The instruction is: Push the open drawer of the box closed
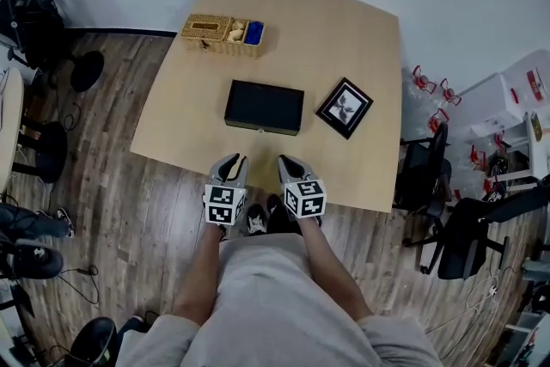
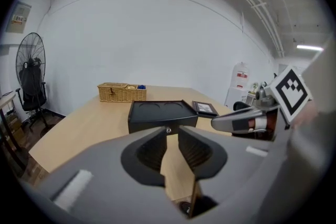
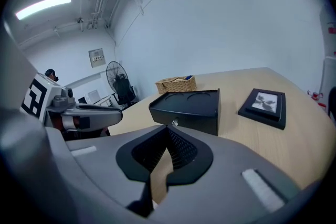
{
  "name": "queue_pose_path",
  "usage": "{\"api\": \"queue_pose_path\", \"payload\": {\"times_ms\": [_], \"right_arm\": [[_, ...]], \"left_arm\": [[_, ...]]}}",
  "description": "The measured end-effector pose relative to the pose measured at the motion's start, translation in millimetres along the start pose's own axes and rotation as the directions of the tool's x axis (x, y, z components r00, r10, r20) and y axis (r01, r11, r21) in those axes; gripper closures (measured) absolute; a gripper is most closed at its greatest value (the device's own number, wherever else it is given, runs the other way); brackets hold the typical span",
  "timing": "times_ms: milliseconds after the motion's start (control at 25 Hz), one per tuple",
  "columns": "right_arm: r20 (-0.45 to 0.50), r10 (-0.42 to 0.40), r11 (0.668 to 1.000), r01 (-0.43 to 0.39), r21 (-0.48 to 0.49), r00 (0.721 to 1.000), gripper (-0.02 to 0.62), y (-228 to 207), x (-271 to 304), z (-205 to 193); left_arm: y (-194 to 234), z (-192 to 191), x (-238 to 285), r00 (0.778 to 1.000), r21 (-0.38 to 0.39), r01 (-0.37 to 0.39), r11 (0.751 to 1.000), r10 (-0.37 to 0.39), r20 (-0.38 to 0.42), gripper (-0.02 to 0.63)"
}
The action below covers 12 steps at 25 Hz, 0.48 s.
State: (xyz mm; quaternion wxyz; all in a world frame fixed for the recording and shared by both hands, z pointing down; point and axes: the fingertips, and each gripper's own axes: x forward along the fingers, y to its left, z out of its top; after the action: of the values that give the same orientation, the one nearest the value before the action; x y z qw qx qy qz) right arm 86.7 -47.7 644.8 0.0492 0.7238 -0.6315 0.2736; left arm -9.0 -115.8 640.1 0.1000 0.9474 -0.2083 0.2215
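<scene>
A black box [image 1: 264, 107] lies mid-table; its drawer front with a small silver knob [image 2: 168, 130] faces me. How far the drawer stands out I cannot tell. Both grippers hover side by side over the table's near edge, well short of the box and touching nothing. My left gripper [image 1: 231, 163] points at the knob, and a narrow gap shows between its fingers in the left gripper view [image 2: 172, 131]. My right gripper [image 1: 287, 162] has its fingertips together, empty [image 3: 167, 128], with the box [image 3: 191, 105] ahead of it.
A wicker basket [image 1: 222, 34] holding small items sits at the table's far left. A black picture frame [image 1: 345, 107] lies right of the box. Beyond the table's [image 1: 361, 47] right edge stand office chairs [image 1: 455, 228]; a floor fan [image 1: 34, 21] stands far left.
</scene>
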Motion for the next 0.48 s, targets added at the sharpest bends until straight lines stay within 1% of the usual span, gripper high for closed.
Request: {"api": "queue_pose_path", "payload": {"times_ms": [120,360,480], "right_arm": [[0.015,-0.009,0.999,0.008,0.032,1.000,0.594,2.9,-4.3,-3.9],[0.036,-0.052,0.998,0.052,0.022,0.998,0.594,2.1,-20.3,-11.8],[0.056,-0.060,0.998,0.059,0.014,0.997,0.594,3.2,-24.6,-10.6]], "left_arm": [[1.7,-3.2,-2.7,1.000,-0.003,0.013,1.000,-0.013,0.010,0.500],[-9.7,-2.9,-3.9,0.997,-0.012,0.071,0.997,-0.071,0.027,0.552],[-13.5,-3.7,-1.7,0.996,-0.019,0.090,0.996,-0.089,0.023,0.554]]}}
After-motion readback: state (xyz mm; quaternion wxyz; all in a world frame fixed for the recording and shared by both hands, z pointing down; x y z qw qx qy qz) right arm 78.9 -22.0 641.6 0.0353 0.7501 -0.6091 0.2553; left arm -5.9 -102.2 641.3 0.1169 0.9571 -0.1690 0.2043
